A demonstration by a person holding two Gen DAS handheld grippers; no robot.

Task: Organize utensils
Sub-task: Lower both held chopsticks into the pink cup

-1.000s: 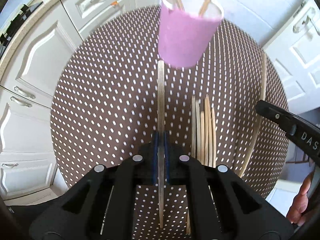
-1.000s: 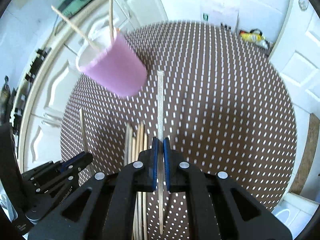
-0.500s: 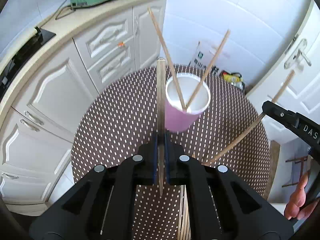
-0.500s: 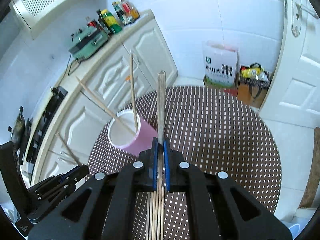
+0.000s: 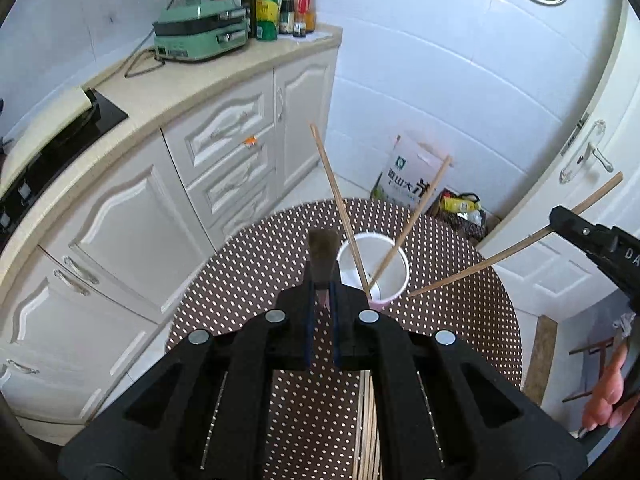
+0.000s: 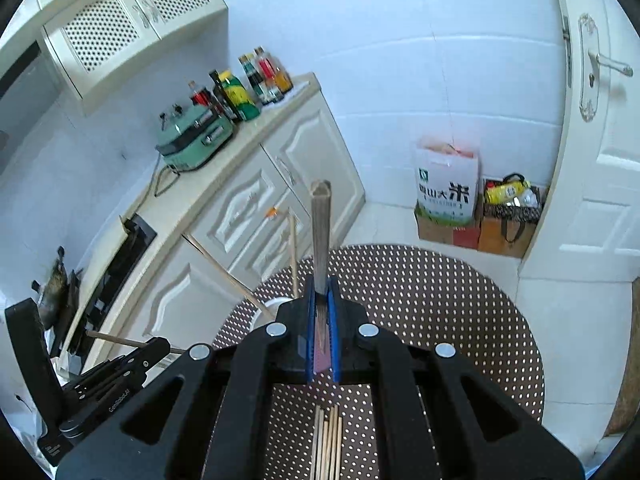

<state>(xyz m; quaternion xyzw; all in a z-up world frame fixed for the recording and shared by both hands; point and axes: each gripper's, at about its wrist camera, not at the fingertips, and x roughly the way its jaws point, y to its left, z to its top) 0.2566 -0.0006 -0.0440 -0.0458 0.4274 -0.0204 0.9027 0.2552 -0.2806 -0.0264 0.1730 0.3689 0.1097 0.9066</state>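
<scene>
A pink cup (image 5: 374,270) with a white inside stands on the round dotted table (image 5: 248,280), and two chopsticks (image 5: 340,208) lean in it. My left gripper (image 5: 322,280) is shut on one wooden chopstick (image 5: 322,254), held in the air just left of the cup. My right gripper (image 6: 322,284) is shut on another chopstick (image 6: 321,232), also above the table; the cup (image 6: 272,306) is mostly hidden behind its fingers. The left wrist view shows the right gripper (image 5: 560,218) at the right edge with its chopstick (image 5: 480,266) slanting toward the cup.
A bundle of loose chopsticks (image 5: 370,420) lies on the table under the grippers. Cream cabinets (image 5: 224,152) and a counter with a green appliance (image 5: 200,36) and bottles stand to the left. A rice bag (image 6: 448,188) and a white door (image 6: 600,160) lie beyond the table.
Both grippers have risen well above the table, each carrying its chopstick, and tipped up. The cup and table now sit lower and smaller in both views.
</scene>
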